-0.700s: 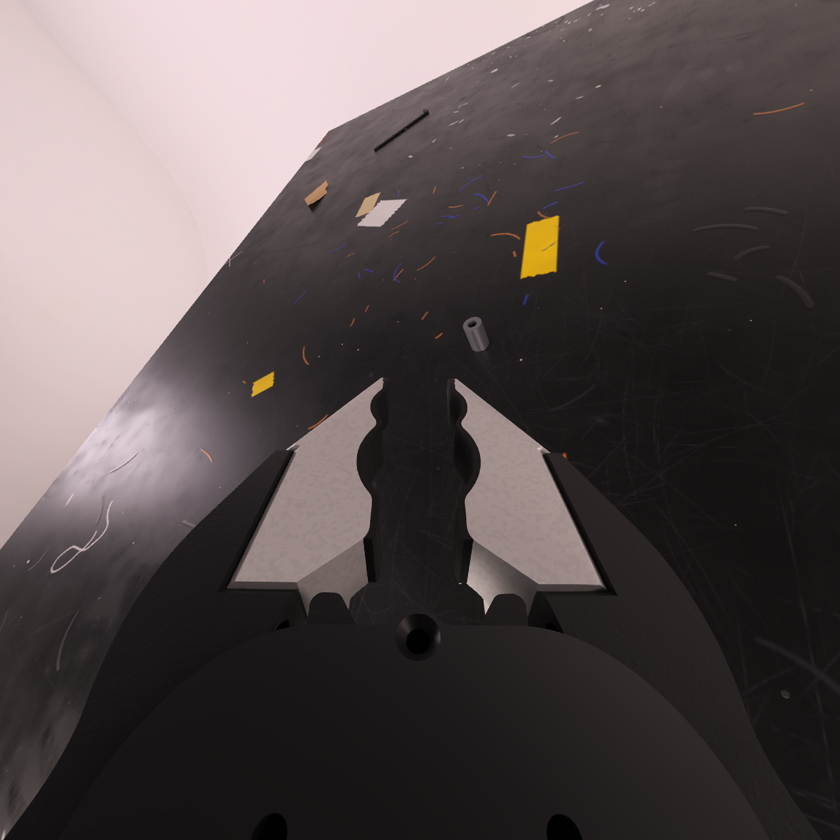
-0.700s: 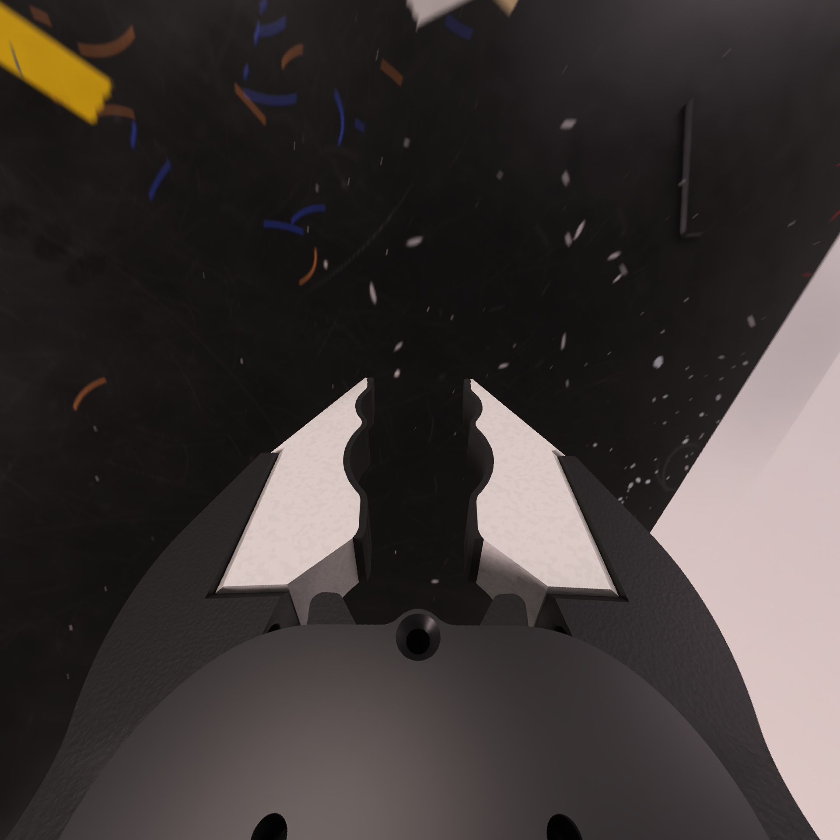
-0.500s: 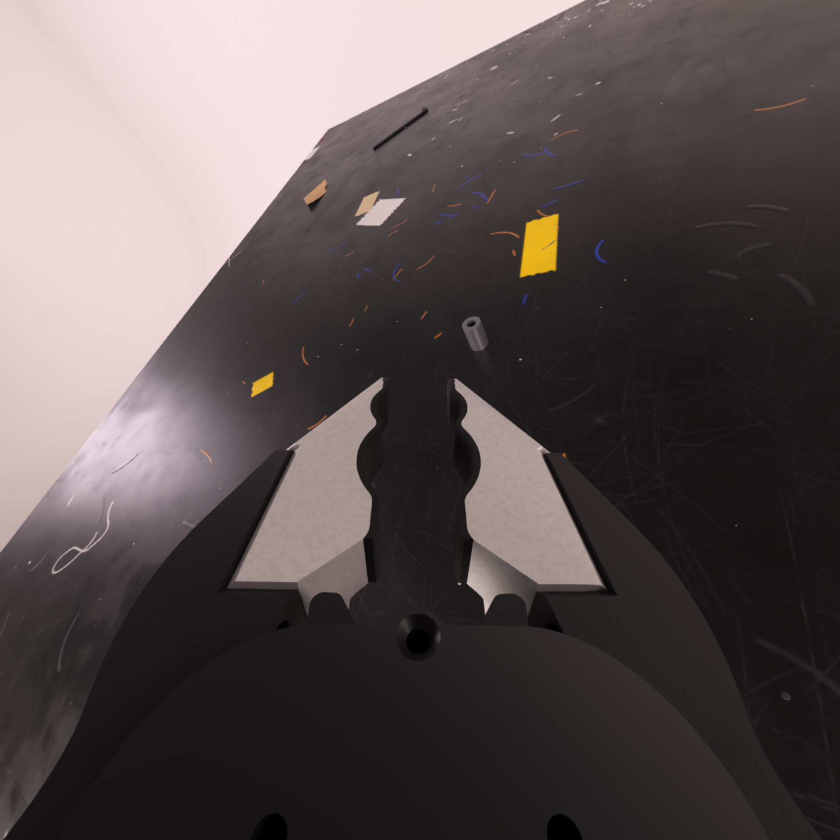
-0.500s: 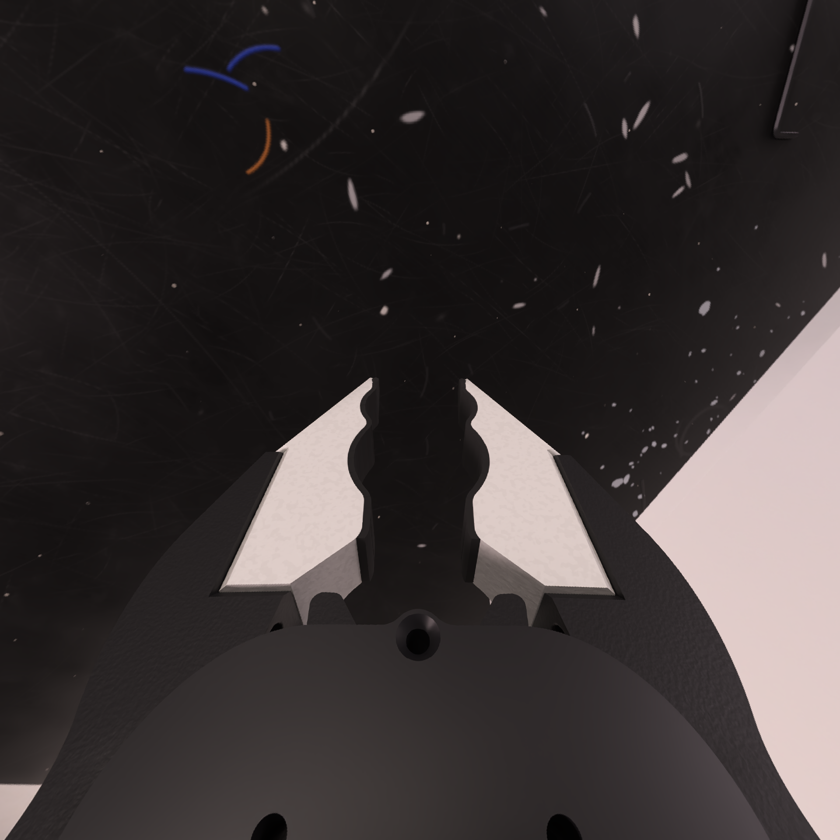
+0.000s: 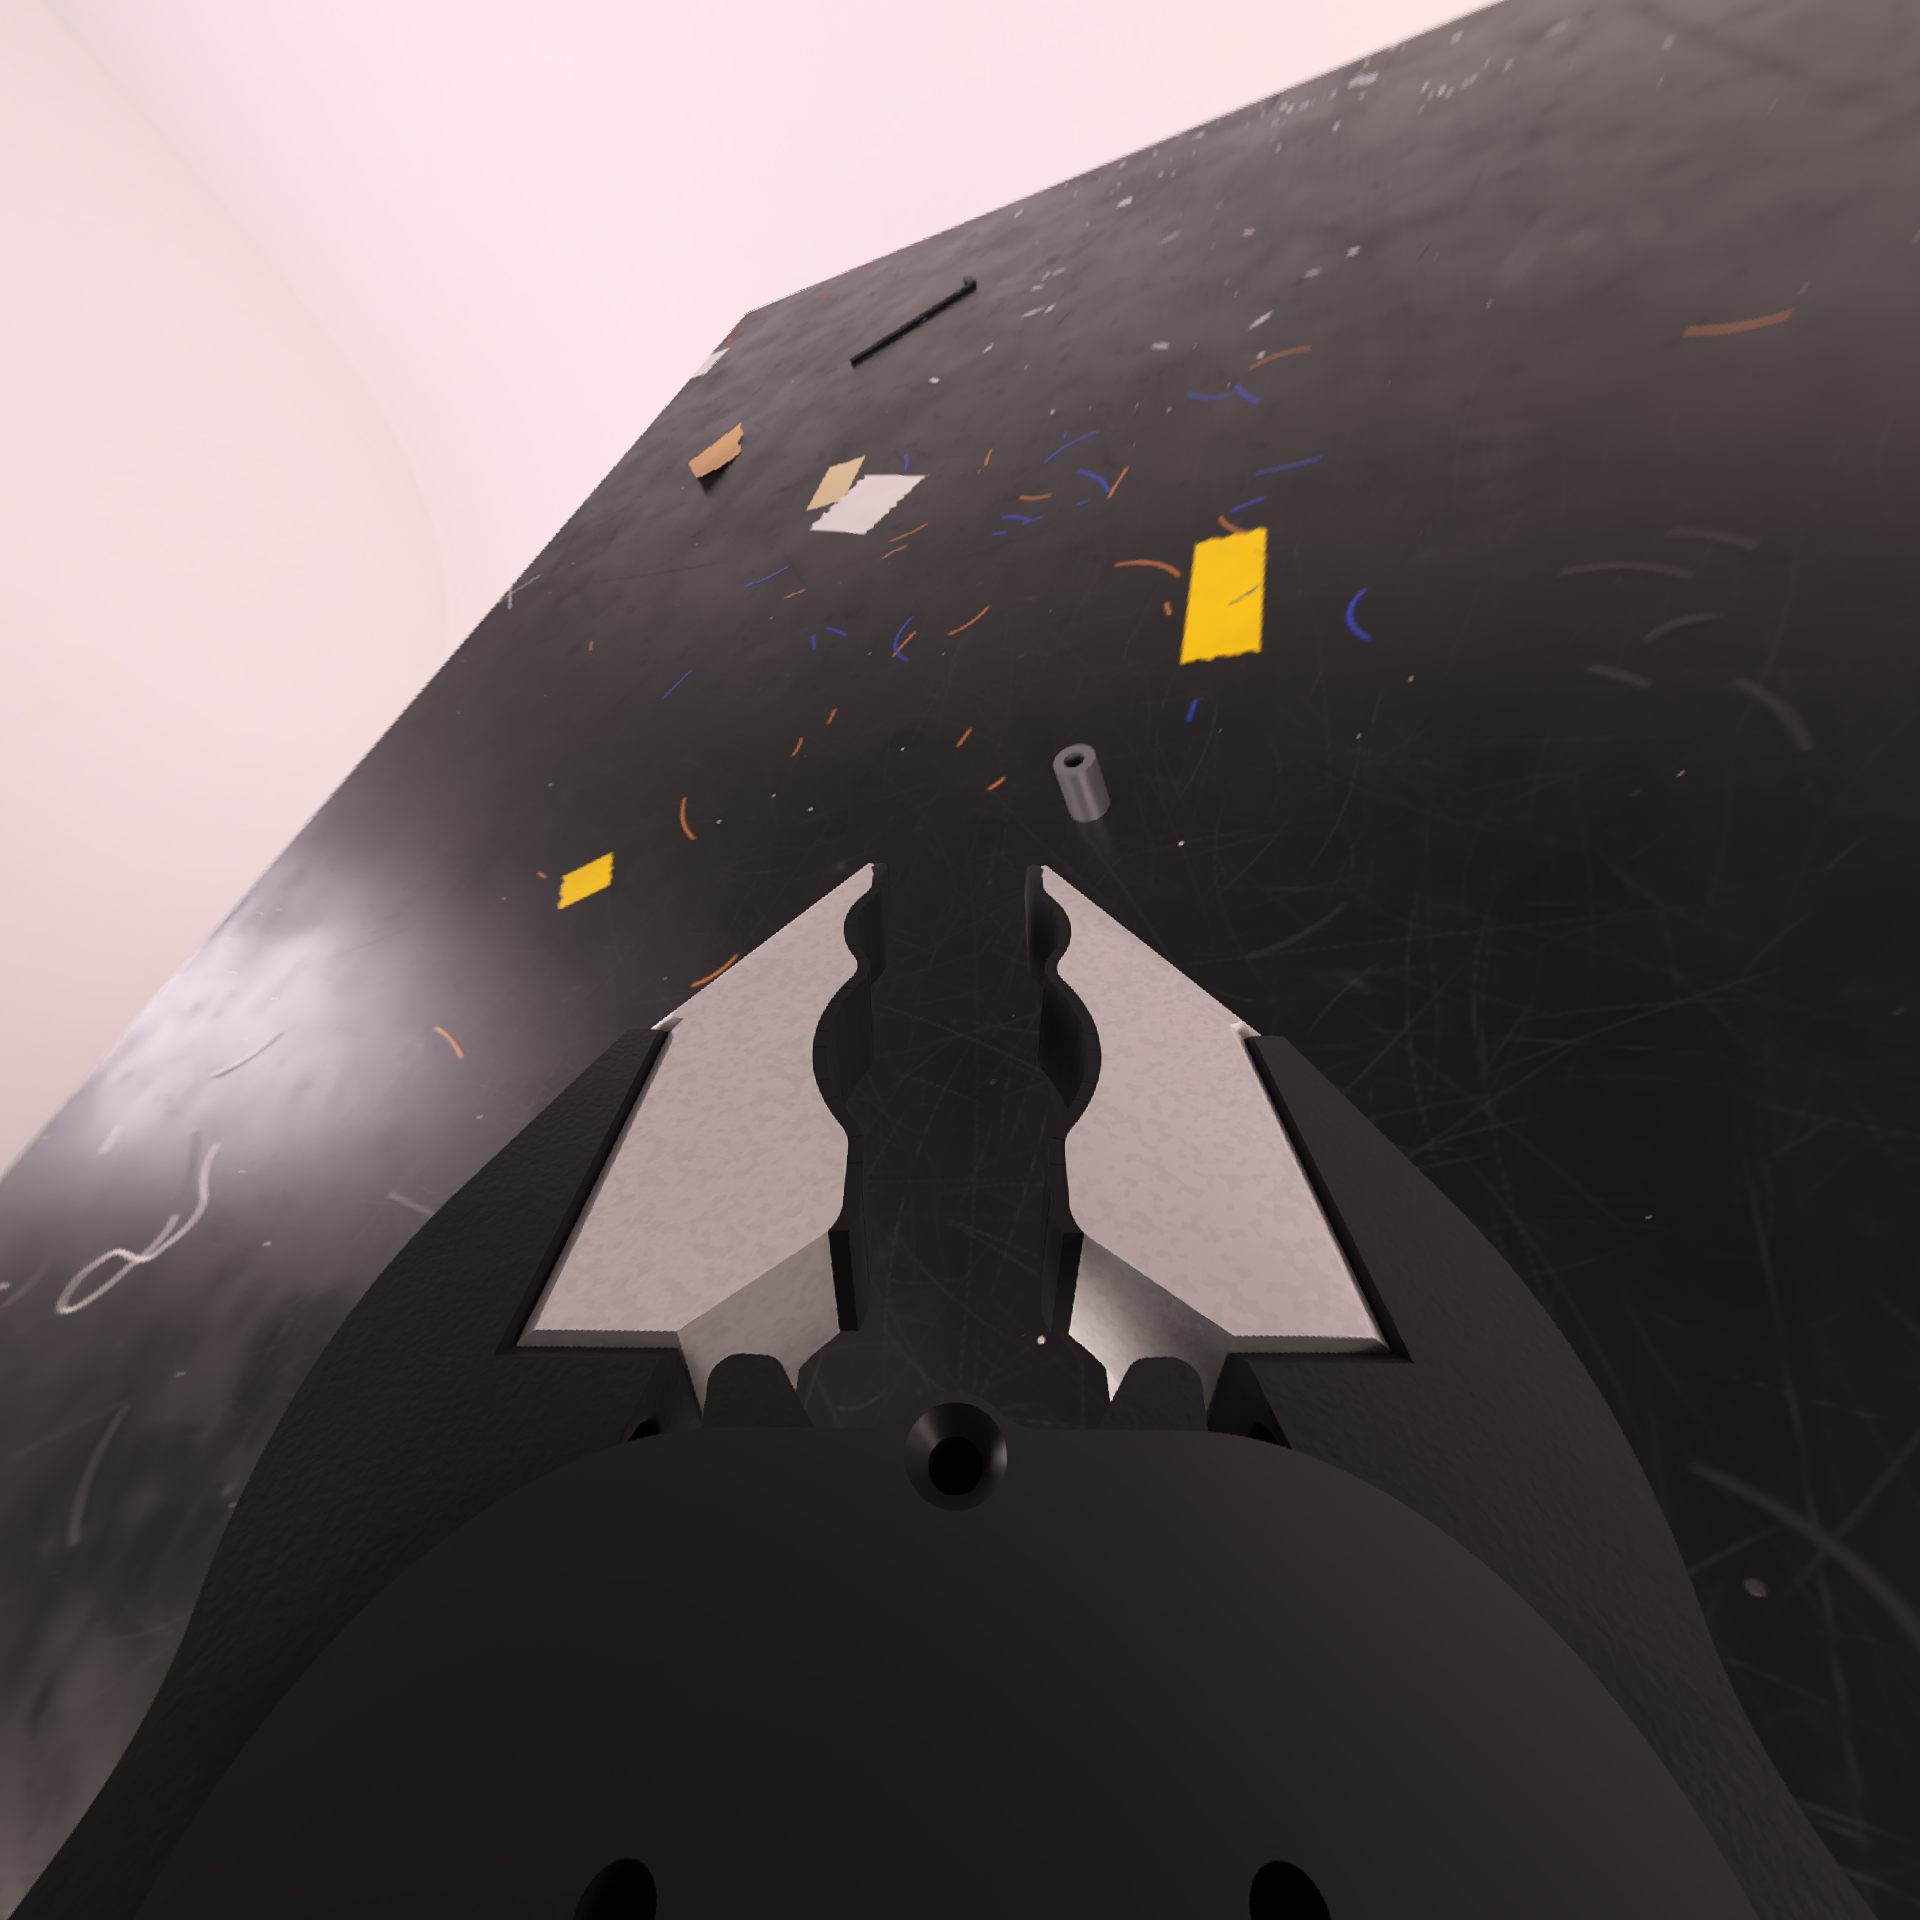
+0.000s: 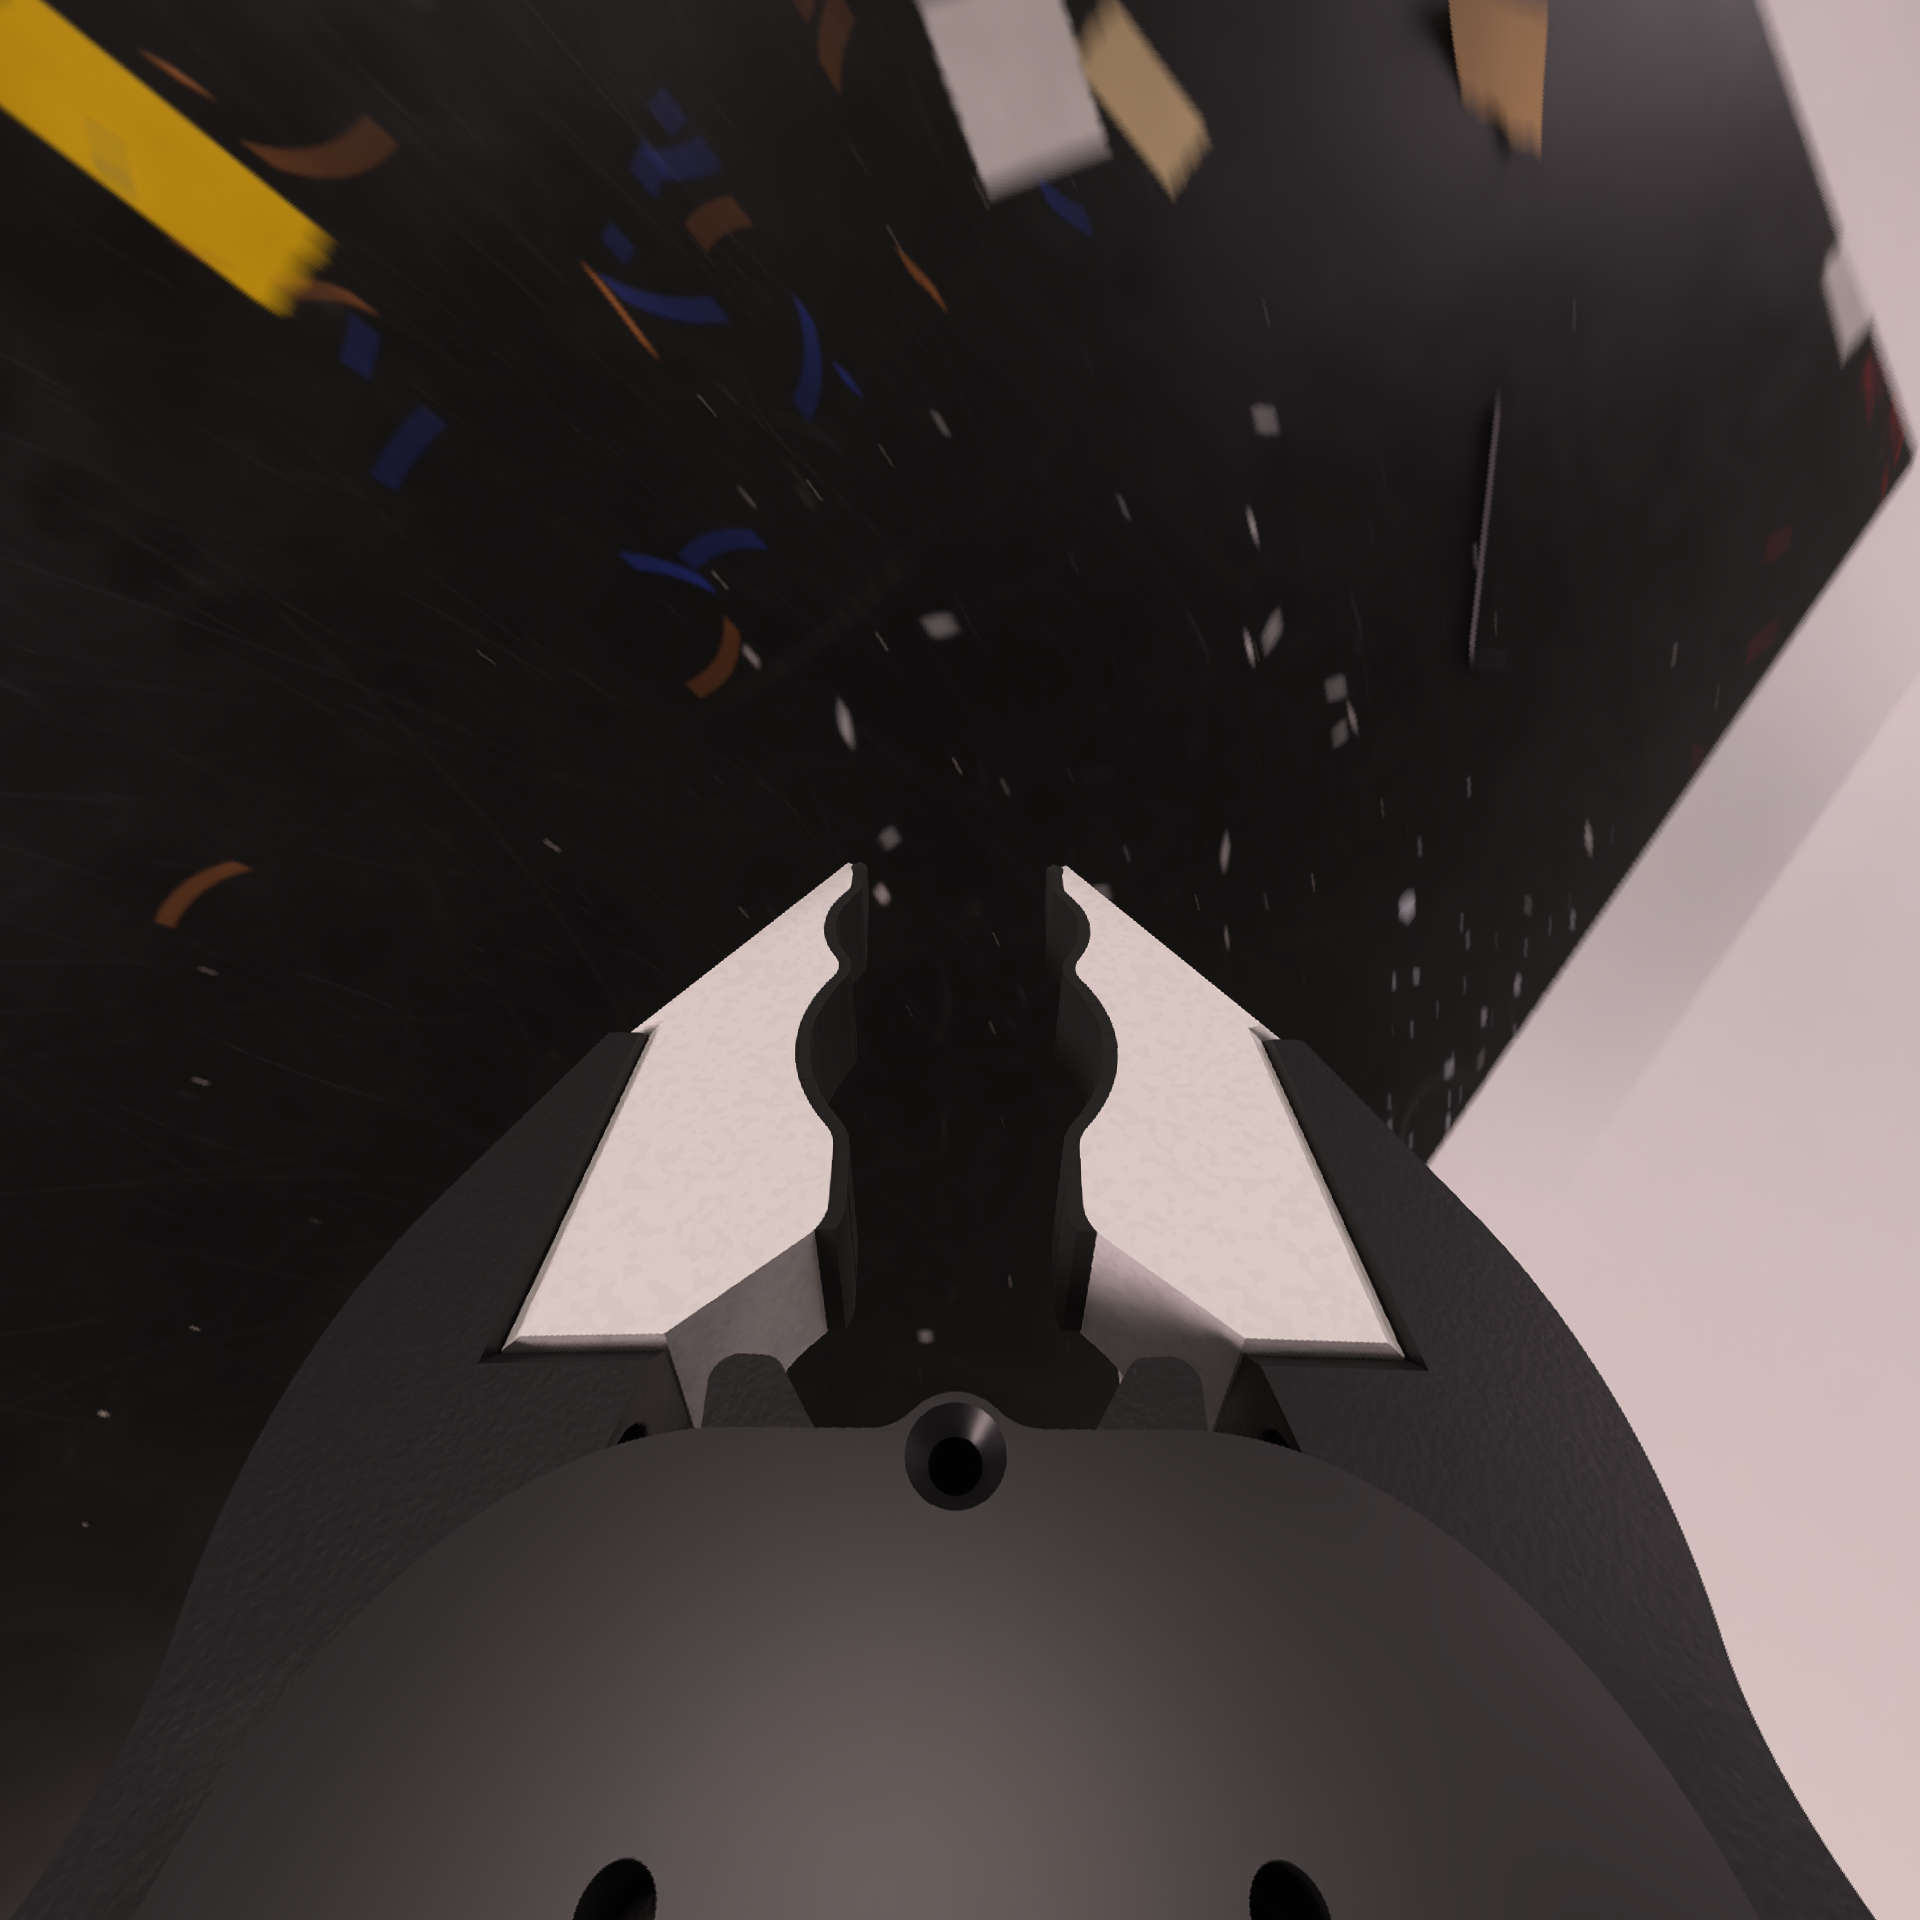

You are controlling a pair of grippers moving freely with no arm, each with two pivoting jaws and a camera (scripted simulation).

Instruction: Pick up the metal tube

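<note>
A short grey metal tube (image 5: 1081, 781) stands upright on the black table (image 5: 1558, 935) in the left wrist view. My left gripper (image 5: 956, 878) is open and empty, with the tube just ahead of its tips and a little to the right. My right gripper (image 6: 956, 878) is open and empty above the table (image 6: 312, 727). The tube does not show in the right wrist view, which is blurred.
Yellow tape pieces (image 5: 1224, 594) (image 5: 585, 880), tan and white scraps (image 5: 864, 502) and a thin black rod (image 5: 912, 322) lie farther back. Blue and orange wire bits are scattered about. In the right wrist view the table edge (image 6: 1662, 883) runs at the right, with yellow tape (image 6: 156, 166) at the upper left.
The left gripper has barely moved. The right wrist view swung: it dipped close to the table half a second ago, and now shows the yellow tape and scraps again, with motion blur.
</note>
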